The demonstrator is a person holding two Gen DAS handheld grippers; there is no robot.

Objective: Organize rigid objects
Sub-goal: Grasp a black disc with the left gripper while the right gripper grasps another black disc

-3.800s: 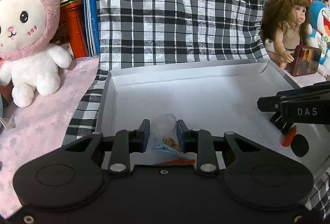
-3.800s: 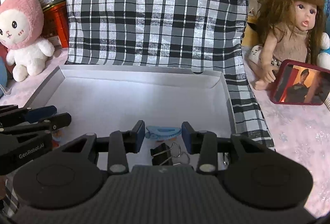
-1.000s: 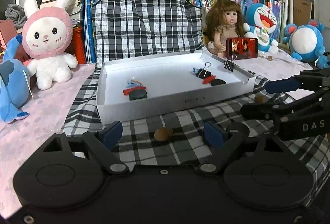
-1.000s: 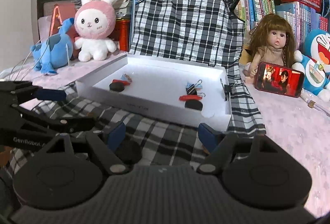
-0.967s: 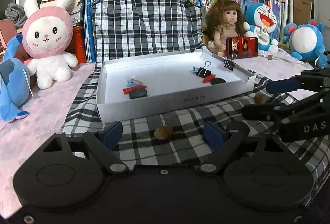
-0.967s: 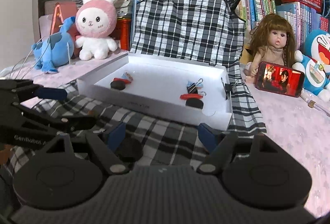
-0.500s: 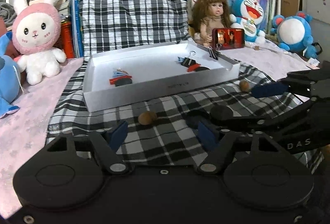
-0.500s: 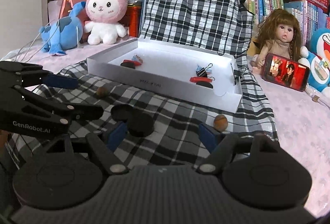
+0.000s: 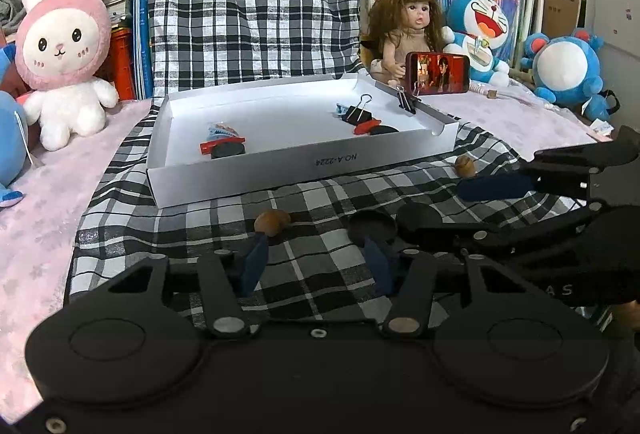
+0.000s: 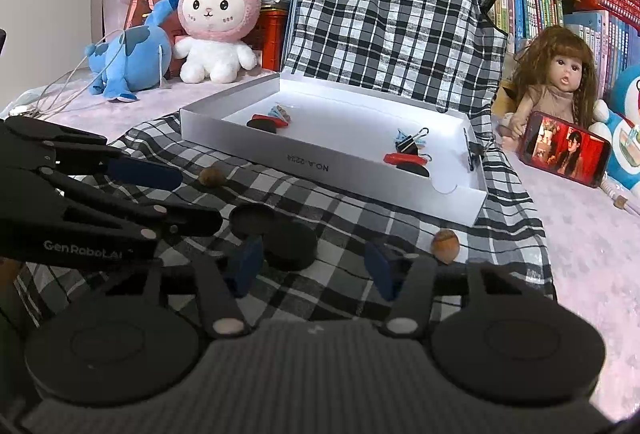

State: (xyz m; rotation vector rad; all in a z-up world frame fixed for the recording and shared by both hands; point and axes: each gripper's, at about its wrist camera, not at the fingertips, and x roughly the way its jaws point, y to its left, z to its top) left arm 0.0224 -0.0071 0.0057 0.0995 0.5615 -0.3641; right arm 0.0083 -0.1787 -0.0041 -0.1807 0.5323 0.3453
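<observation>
Two black discs (image 10: 276,234) lie on the plaid cloth (image 10: 360,218), near side of white box (image 10: 332,166). Left gripper (image 9: 312,262) & right gripper (image 10: 312,266), jaws just narrowed, nothing clamped yet. Discs judged rigid, light, prob. slippery; best pinched across rims.

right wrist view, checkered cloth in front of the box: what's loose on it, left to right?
Brown nut → black disc → second black disc, partly overlapping the first → second brown nut.
</observation>
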